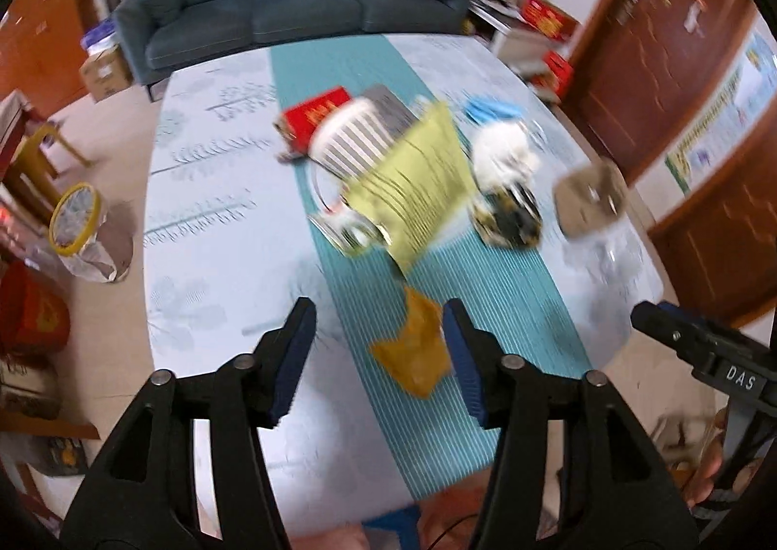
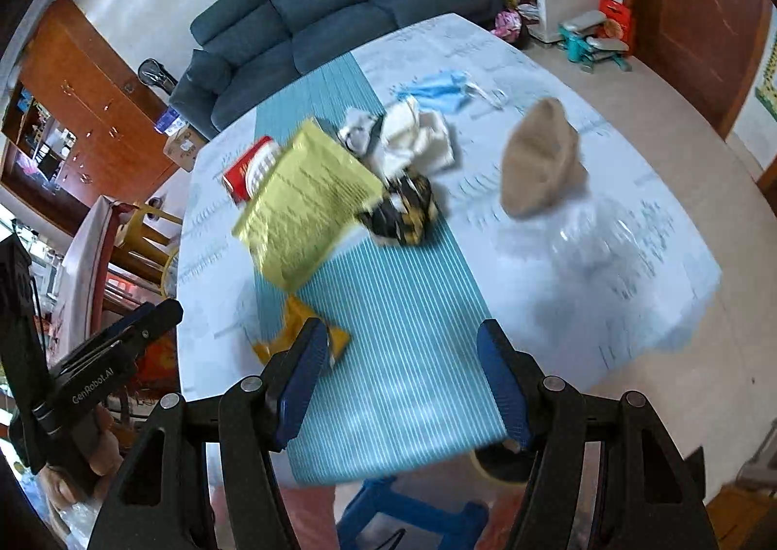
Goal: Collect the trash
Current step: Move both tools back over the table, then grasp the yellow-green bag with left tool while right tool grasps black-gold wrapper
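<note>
The left gripper (image 1: pixel 379 346) was spread wide and held nothing; the right gripper (image 2: pixel 403 380) likewise stood released and empty. The orange wrapper (image 1: pixel 413 351) lay low centre in the left wrist view, on the teal runner (image 1: pixel 485 331), just beside the inner right finger. It appeared a light, crinkly, slippery film, best pinched at a raised edge. Legible markings: "DAS" and "GenRobot.AI" on the grippers. Print on the yellow sheet (image 2: pixel 306 205) was blurred.

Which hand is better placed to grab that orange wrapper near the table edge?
Left. The open left gripper already has the orange wrapper between its fingers, by the right one. The right gripper, also open, sits over bare runner, wrapper outside its left finger.
</note>
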Demonstrator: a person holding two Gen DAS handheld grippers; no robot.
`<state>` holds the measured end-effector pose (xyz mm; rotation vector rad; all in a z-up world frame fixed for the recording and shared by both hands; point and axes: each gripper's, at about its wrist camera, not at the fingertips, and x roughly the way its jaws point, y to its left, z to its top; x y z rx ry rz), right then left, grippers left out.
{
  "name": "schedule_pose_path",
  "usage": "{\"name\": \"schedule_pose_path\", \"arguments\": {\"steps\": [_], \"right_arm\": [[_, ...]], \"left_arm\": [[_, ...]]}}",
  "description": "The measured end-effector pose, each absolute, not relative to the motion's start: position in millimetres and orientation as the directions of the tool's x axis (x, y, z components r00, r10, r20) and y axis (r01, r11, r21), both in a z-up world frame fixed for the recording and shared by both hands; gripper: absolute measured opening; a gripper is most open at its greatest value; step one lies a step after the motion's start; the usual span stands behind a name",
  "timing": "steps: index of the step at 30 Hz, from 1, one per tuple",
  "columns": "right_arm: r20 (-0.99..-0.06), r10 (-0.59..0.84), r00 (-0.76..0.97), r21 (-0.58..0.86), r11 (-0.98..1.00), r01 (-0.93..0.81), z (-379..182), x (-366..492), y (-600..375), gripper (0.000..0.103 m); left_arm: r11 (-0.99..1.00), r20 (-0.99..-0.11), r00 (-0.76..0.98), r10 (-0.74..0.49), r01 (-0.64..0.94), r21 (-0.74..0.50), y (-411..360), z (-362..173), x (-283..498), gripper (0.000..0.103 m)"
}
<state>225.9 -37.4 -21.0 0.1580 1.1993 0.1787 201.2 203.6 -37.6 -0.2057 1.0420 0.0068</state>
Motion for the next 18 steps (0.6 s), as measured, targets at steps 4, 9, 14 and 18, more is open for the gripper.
{"name": "schedule_pose_path", "arguments": {"steps": [4, 9, 14, 18], "right_arm": [[-0.908, 0.239, 0.343, 0.239, 0.97, -0.044, -35.7, 259.6, -33.7, 0.066], [-0.915, 0.25, 0.316, 0.254, 0.967, -0.03, -63.6, 299.4, -30.5, 0.066], [-0.928, 0.247, 0.28, 0.255, 0.967, -0.009, -93.3, 331.4, -28.6, 0.066], [-0.931, 0.264, 0.253, 0.277, 0.961, 0.017, -119.0, 344.9, -32.7, 0.066]], "left_arm": [[0.967, -0.858, 0.506, -0.088, -0.163, -0.195, 223.2, -46.4, 225.1, 0.06], [0.956, -0.863, 0.499, -0.086, -0.202, -0.212, 231.1, -67.8, 249.2, 0.06], [0.944, -0.862, 0.485, -0.146, -0.194, -0.269, 230.8, -90.9, 272.9, 0.06], [0.933, -0.852, 0.486, -0.192, -0.18, -0.312, 233.5, -104.5, 292.4, 0.06]]}}
